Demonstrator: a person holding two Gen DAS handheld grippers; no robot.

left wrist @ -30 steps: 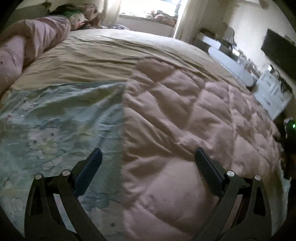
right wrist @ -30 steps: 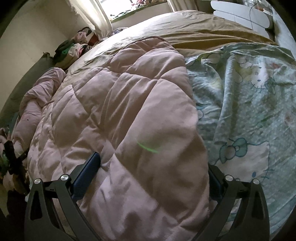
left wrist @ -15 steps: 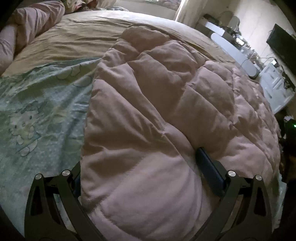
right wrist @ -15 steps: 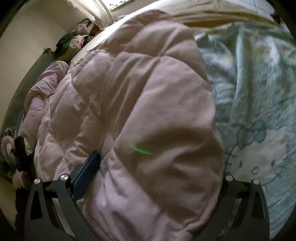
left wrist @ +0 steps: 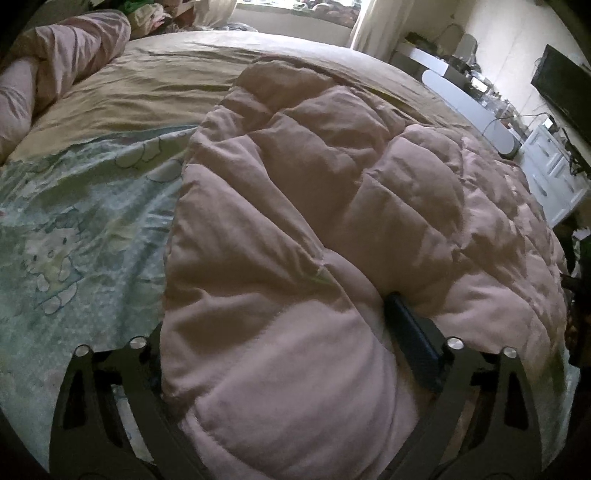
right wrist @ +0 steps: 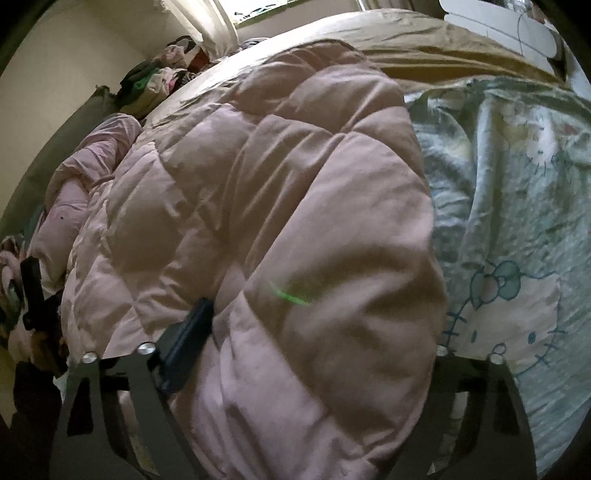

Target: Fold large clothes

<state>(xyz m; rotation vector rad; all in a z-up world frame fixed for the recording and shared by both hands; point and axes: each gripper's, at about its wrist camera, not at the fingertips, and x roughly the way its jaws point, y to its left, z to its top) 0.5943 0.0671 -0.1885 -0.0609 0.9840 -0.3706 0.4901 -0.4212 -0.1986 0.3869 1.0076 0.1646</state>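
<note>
Two jaws of my left gripper (left wrist: pixel 280 332) are closing around a bulging edge of the pink quilt (left wrist: pixel 332 206), which fills the gap between them; left of the quilt lies a cartoon-print sheet (left wrist: pixel 74 236). My right gripper (right wrist: pixel 317 332) is likewise closing around the quilt (right wrist: pixel 288 192), the sheet (right wrist: pixel 517 229) to the quilt's right.

Home bedroom: bed (left wrist: pixel 155 81), window curtains (left wrist: pixel 373 26), white dresser (left wrist: pixel 550 173), wall television (left wrist: pixel 565 92).
</note>
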